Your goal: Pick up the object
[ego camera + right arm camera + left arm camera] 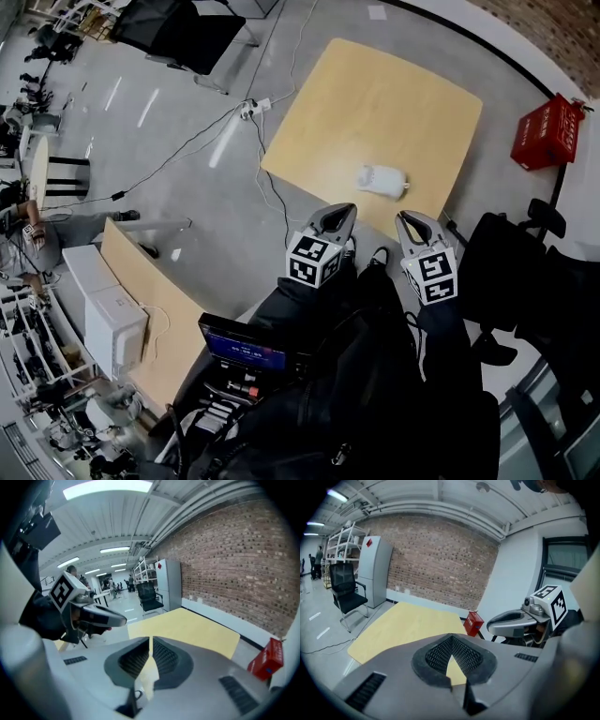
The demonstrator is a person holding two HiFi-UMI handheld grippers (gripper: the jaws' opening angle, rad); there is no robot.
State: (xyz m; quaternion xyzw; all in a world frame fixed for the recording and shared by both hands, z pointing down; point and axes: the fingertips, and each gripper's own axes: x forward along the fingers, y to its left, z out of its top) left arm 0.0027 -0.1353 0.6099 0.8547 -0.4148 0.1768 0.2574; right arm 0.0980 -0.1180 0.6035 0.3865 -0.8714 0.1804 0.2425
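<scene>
A small white lumpy object lies on the light wooden table, near its right front edge. Both grippers hover short of the table's near edge, above the person's dark legs. My left gripper is shut with nothing between its jaws, the tips meeting in the left gripper view. My right gripper is shut and empty too, a little to the right of the object and nearer to me. The object is hidden behind the jaws in both gripper views. Each gripper shows in the other's view: right gripper, left gripper.
A red crate stands on the floor right of the table. A power strip with cables lies on the floor at the table's left. A second wooden table carries a white box. Black chairs stand at right.
</scene>
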